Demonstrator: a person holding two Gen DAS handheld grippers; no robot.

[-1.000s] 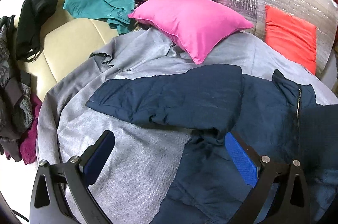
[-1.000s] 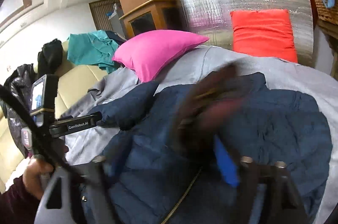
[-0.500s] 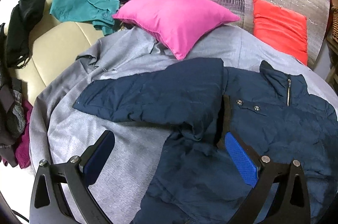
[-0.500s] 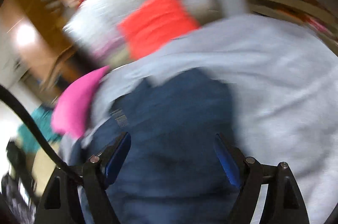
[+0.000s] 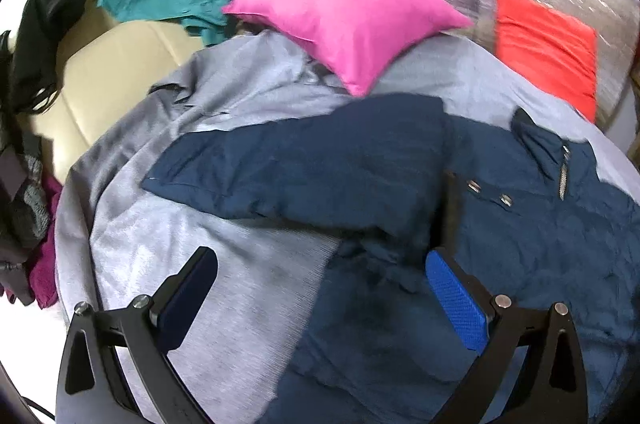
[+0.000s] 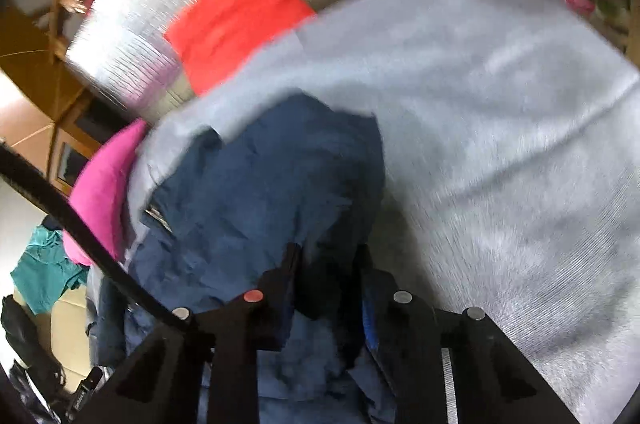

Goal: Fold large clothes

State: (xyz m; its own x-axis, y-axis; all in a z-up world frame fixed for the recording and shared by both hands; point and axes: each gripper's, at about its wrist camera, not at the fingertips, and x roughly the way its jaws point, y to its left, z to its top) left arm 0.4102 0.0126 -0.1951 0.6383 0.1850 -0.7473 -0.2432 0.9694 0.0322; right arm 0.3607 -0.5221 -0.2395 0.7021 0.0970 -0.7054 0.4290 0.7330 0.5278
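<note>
The jacket (image 5: 400,183) is lying spread on the grey sheet (image 5: 224,288), one sleeve (image 5: 288,167) stretched toward the pink pillow (image 5: 352,19) (nothing looks folded yet). The right gripper (image 6: 328,276) has just been closing, its jaws now pinching jacket fabric at one edge. The left gripper (image 5: 320,288) is hovering, jaws wide apart and empty. Every fold is seemingly remaining.

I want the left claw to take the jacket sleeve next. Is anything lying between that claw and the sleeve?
Nothing visible does. The left claw hangs open over the grey cover and the navy jacket, and its sleeve lies bare just ahead. The pink pillow sits beyond it.
</note>
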